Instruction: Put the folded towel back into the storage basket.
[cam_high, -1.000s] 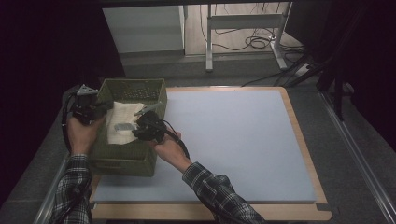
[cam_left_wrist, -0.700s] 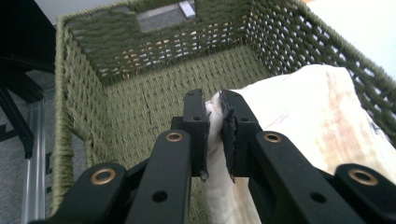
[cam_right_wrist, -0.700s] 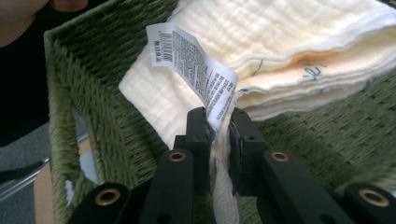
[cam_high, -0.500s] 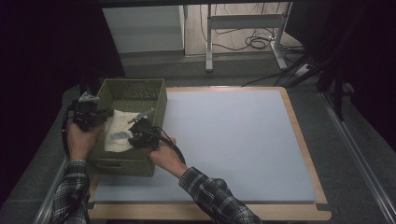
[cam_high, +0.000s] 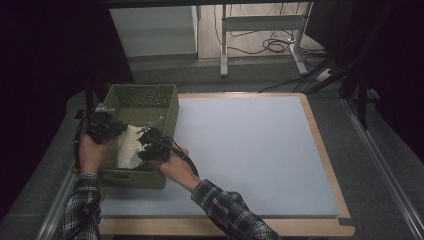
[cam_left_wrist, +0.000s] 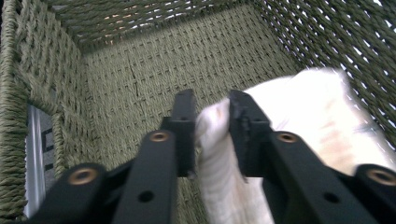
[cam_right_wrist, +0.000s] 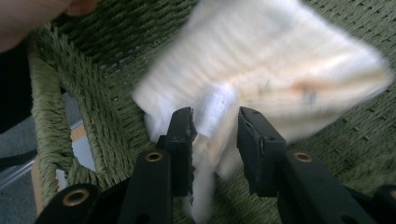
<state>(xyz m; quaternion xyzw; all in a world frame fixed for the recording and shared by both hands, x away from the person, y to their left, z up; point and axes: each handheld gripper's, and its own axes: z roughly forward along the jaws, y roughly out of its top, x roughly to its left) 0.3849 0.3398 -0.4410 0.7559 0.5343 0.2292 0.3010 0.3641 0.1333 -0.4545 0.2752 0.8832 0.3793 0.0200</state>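
White cloth (cam_high: 129, 150) now lies lower in the green basket (cam_high: 172, 107); left gripper (cam_left_wrist: 210, 105) at nine o'clock and right gripper (cam_right_wrist: 215, 123) at three o'clock, jaws just opening, loosely straddle it.

No readable text, brand, number or sign stood anywhere in the pictures. A small white sewn-in tag (cam_right_wrist: 218, 108) showed on the folded cream-white cloth (cam_right_wrist: 275, 70) lying in the olive-green woven basket (cam_right_wrist: 70, 93), seen in the right gripper view, but it was too blurred to tell whether anything was printed on it.
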